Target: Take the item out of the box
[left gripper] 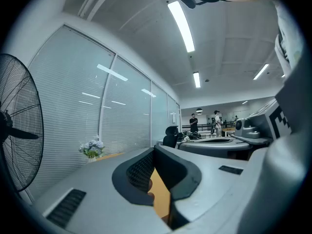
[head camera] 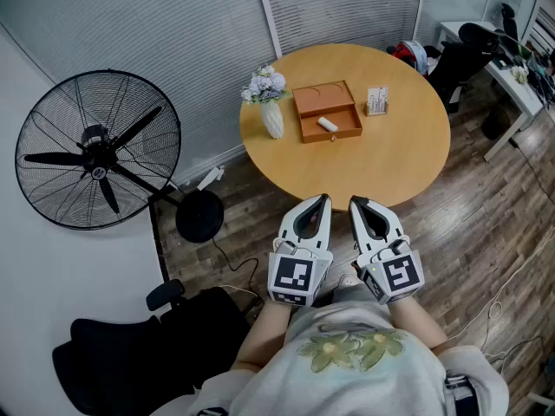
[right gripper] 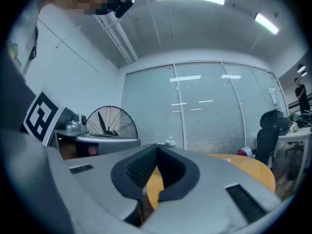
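An open orange box (head camera: 326,111) lies on the round wooden table (head camera: 390,154), with a small white item (head camera: 327,124) in its front tray. Both grippers are held side by side, level, near the person's body and short of the table's near edge. My left gripper (head camera: 323,199) has its tips together with nothing between them; in its own view the left gripper (left gripper: 155,150) shows the same meeting tips. My right gripper (head camera: 355,203) is likewise shut and empty, as the right gripper (right gripper: 157,148) shows in its own view.
A white vase of flowers (head camera: 270,102) stands left of the box, a small card holder (head camera: 377,100) to its right. A large black floor fan (head camera: 97,152) is on the left. Office chairs and a white desk (head camera: 512,76) sit at the far right. Cables run over the wooden floor.
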